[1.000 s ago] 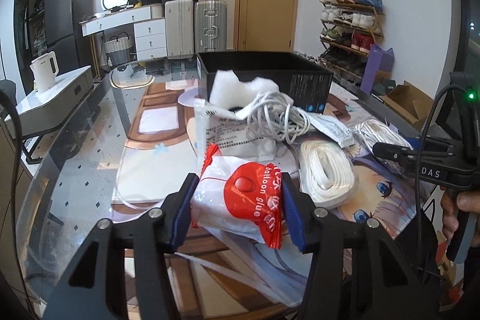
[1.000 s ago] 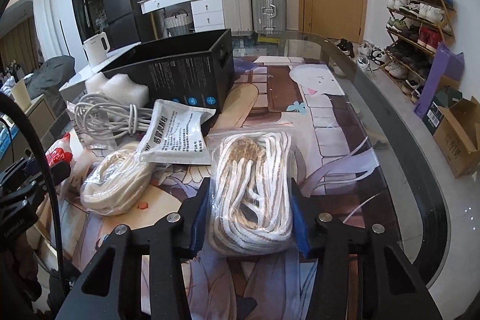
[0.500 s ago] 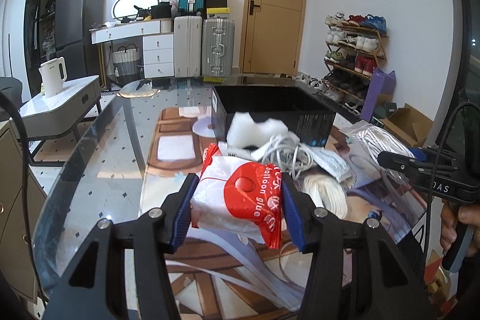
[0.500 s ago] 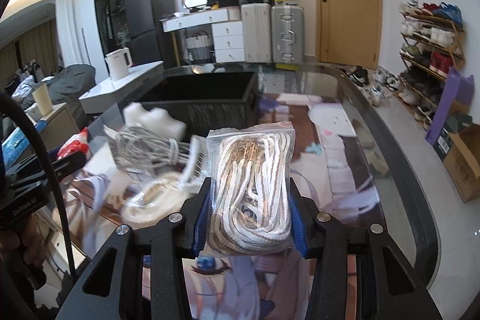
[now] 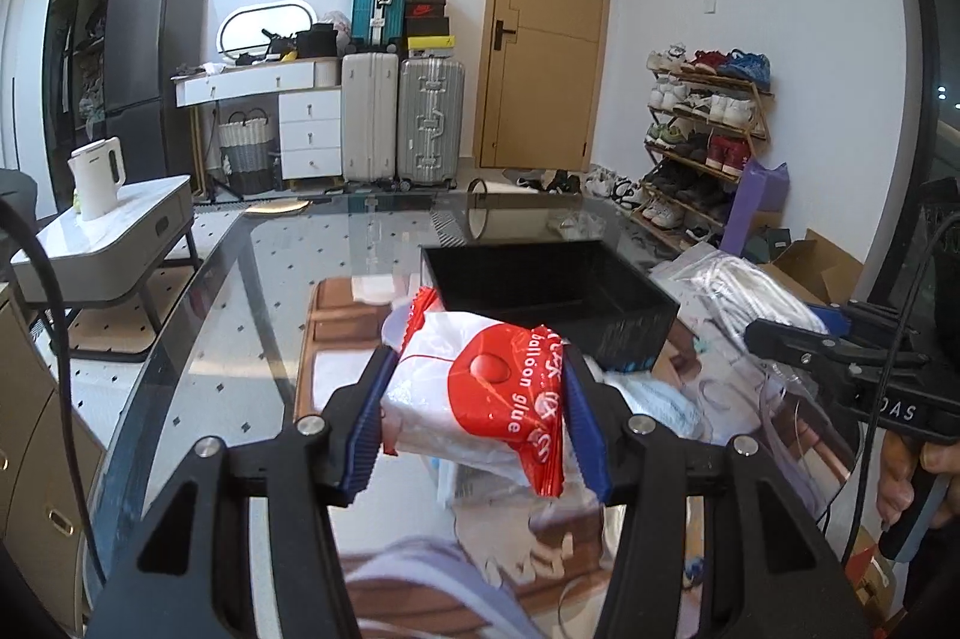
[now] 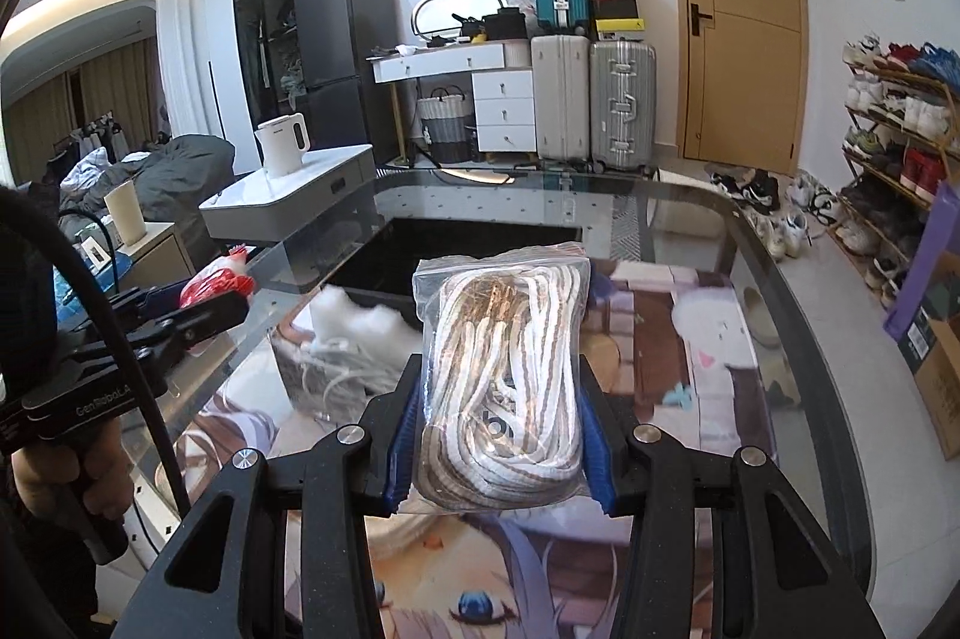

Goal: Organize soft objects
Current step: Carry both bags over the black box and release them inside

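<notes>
My left gripper is shut on a red and white balloon glue packet, held in the air above the table. My right gripper is shut on a clear bag of white and tan rope, also lifted off the table. An open black box stands just beyond both. In the left wrist view the right gripper shows at the right with its rope bag. In the right wrist view the left gripper shows at the left with the red packet.
White foam, a coiled white cable and other bagged items lie on the printed mat over the glass table. A side table with a kettle stands at the left. Suitcases, a door and a shoe rack lie behind.
Both grippers have risen with their loads, off the table. The black box now sits lower in both views and its inside shows. The items on the table have dropped towards the bottom of the frames.
</notes>
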The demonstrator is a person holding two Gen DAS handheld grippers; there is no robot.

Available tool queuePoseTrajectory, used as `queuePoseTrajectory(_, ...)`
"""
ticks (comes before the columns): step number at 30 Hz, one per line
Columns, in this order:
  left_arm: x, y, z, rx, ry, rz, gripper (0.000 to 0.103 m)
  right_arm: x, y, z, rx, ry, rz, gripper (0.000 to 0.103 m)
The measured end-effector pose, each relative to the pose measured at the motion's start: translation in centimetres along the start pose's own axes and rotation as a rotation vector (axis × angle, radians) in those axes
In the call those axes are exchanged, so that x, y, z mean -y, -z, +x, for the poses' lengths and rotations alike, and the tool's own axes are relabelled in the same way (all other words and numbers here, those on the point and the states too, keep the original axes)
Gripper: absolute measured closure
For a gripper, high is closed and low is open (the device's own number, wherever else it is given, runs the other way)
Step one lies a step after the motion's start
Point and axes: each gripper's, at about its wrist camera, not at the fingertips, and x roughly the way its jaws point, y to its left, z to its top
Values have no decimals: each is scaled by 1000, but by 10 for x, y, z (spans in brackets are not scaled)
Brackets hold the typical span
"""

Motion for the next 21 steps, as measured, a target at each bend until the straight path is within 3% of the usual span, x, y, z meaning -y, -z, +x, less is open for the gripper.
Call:
queuePoseTrajectory(11, 9, -30, 18, 30, 33, 56, 50, 3, -37, 32, -26, -37, -18, 58)
queuePoseTrajectory(21, 20, -46, 53, 2, 54, 94, 50, 10, -52, 65, -82, -48, -29, 58)
